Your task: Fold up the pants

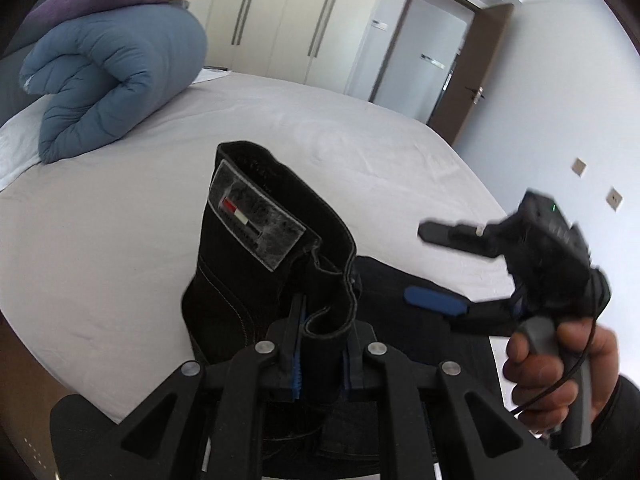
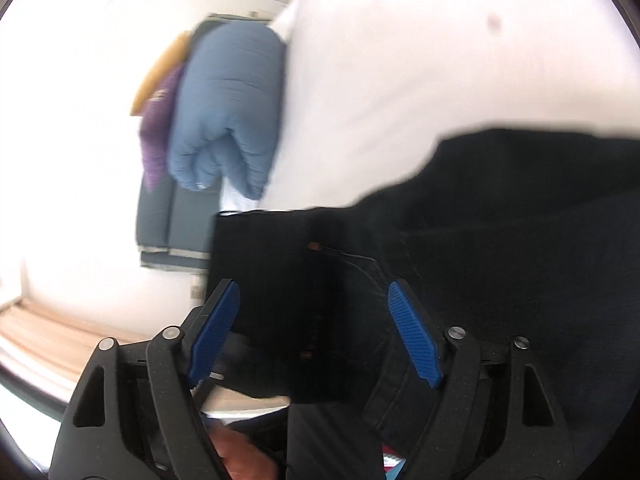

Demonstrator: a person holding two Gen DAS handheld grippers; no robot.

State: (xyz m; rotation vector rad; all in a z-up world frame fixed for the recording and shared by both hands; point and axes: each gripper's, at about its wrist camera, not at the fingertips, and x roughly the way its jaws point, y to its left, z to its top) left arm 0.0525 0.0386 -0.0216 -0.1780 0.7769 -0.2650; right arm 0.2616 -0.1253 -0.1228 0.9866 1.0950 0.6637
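Pants pinched at the waistband in my left gripper, lifted off the bed.

My left gripper's jaws are closed on the black denim, its label facing me. My right gripper, held in my right hand, hovers spread wide and empty over the pants' lower part. A rolled blue duvet lies far back on the bed.

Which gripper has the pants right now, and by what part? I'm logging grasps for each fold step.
The left gripper is shut on the black pants at the waistband edge, beside the label. The right gripper is open, holding nothing.
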